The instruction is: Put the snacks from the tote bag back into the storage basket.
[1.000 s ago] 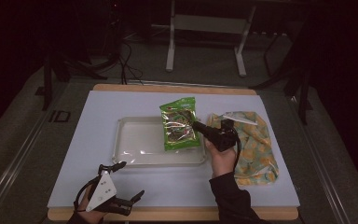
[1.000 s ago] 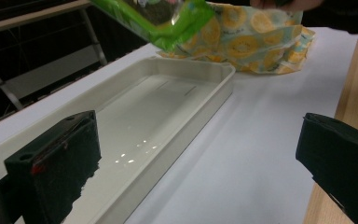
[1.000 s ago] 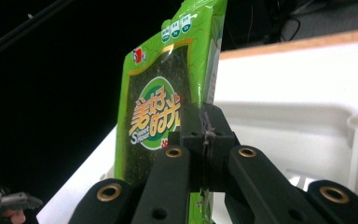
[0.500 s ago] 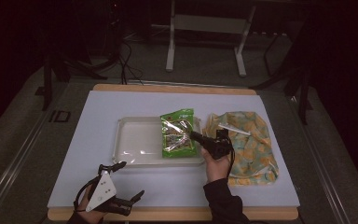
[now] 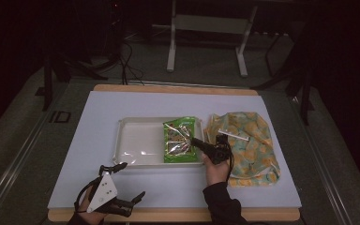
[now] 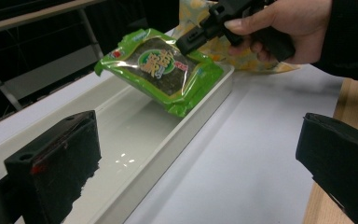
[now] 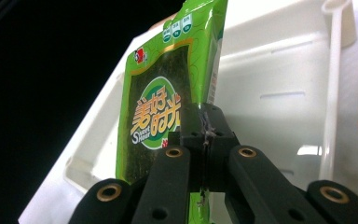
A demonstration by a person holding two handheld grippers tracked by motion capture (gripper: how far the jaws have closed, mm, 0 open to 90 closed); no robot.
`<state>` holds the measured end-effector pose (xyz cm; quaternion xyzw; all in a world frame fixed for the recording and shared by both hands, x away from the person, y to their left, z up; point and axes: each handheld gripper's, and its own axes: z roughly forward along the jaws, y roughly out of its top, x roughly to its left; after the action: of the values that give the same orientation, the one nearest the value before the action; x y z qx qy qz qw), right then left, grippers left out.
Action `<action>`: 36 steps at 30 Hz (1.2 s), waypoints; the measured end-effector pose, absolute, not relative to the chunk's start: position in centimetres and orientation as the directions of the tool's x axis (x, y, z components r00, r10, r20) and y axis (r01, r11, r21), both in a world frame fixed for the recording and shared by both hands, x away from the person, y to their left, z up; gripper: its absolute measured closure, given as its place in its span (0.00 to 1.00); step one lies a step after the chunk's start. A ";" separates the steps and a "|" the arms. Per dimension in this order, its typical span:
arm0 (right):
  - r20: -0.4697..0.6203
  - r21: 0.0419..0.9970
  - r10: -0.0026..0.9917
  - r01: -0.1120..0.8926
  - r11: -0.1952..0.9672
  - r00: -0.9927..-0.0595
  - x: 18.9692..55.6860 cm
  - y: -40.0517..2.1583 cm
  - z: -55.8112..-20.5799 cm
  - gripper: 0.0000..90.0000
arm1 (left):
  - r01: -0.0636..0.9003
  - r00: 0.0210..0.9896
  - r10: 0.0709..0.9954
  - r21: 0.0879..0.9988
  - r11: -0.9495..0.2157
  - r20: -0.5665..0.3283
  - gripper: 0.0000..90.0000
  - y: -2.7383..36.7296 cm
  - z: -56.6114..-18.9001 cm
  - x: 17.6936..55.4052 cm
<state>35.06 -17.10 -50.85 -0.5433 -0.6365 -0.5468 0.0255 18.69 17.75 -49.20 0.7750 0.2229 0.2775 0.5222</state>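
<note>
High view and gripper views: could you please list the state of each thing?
Green snack packet: pinched, tilted, over the tray's right end.
White tray: flat on the mat.
Yellow patterned bag: lying crumpled right of the tray.
Right gripper: shut on the packet.
Left gripper: open, holding nothing.

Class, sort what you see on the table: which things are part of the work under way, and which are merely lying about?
Part of the work:
- green snack packet, pinched by the right gripper
- white tray, under the packet

Lying about:
- yellow patterned cloth bag, beside the tray
- left gripper, jaws apart near the table's front edge, holding nothing
</note>
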 end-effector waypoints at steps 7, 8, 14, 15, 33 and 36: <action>0.616 0.665 0.680 0.725 -0.178 -0.398 34.9 -17.2 -51.1 0.99 | 0.054 0.747 0.635 0.933 -0.356 0.199 0.00 17.8 -49.2 18.7; 0.606 0.669 0.686 0.725 -0.165 -0.403 34.8 -17.2 -51.2 0.99 | 0.055 0.747 0.635 0.933 -0.355 0.198 0.00 17.8 -49.2 18.7; 0.609 0.648 0.694 0.745 -0.157 -0.383 34.7 -17.1 -52.2 0.99 | 0.055 0.747 0.635 0.933 -0.355 0.198 0.00 17.8 -49.2 18.7; 0.609 0.647 0.695 0.747 -0.156 -0.382 34.7 -17.2 -52.2 0.99 | 0.055 0.747 0.634 0.933 -0.356 0.199 0.00 17.8 -49.2 18.7; 0.550 0.636 0.736 0.769 -0.063 -0.395 35.4 -17.0 -52.3 0.95 | 0.054 0.748 0.632 0.932 -0.360 0.201 0.00 17.8 -49.2 18.7; 0.531 0.641 0.746 0.766 -0.043 -0.402 35.5 -16.9 -52.2 0.93 | 0.052 0.750 0.631 0.932 -0.360 0.202 0.00 17.7 -49.2 18.7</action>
<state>35.50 -16.93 -52.19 -0.5466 -0.6916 -0.4720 0.0109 18.71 17.74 -49.21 0.7765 0.2198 0.2773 0.5213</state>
